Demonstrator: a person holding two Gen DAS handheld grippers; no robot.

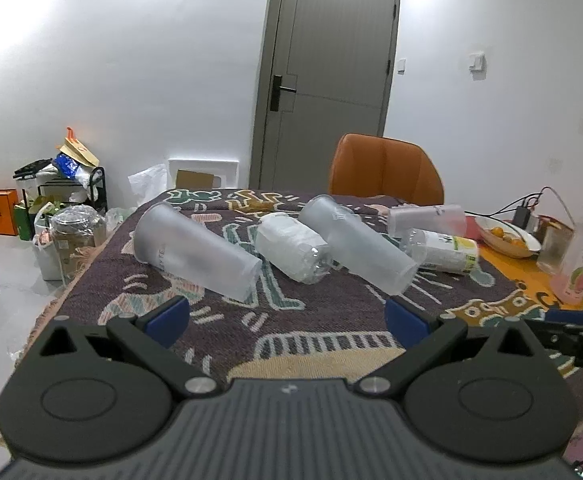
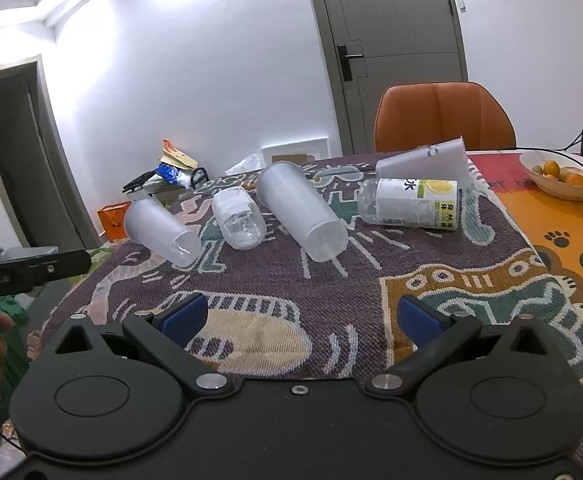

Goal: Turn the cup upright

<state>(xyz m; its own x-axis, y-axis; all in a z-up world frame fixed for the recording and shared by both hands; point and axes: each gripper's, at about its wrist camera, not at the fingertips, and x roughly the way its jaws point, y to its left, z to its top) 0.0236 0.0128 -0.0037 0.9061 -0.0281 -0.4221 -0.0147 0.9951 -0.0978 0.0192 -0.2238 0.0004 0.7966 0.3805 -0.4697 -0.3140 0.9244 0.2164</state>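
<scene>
Frosted plastic everywhere on the woven patterned cloth (image 2: 331, 304) — three translucent cups and two bottles, all lying on their sides.

From my left gripper (image 1: 287, 316), jaws spread wide with nothing between the blue pads (image 1: 169, 316), the left cup (image 1: 195, 252) sits at about 11 o'clock. Its long axis runs diagonally: open mouth toward 10 o'clock and away from me, closed base toward 4 o'clock and nearer me. The middle cup (image 1: 359, 246) at 1 o'clock lies roughly parallel, mouth far-left, base near-right. Between them is a clear bottle (image 1: 291, 250), close beside both. A third cup (image 1: 427, 218) lies farther back at 2 o'clock, just behind a labelled bottle (image 1: 443, 250).

My right gripper (image 2: 301, 318) is also wide open and holding nothing, hovering over the near part of the cloth. From there the middle cup (image 2: 301, 210) is dead ahead at 12 — base end facing me. The left cup (image 2: 161, 230) is at 10 o'clock, base also my way.

A fruit bowl (image 2: 563, 176) sits far right, and an orange chair (image 2: 443, 116) stands behind the table.
</scene>
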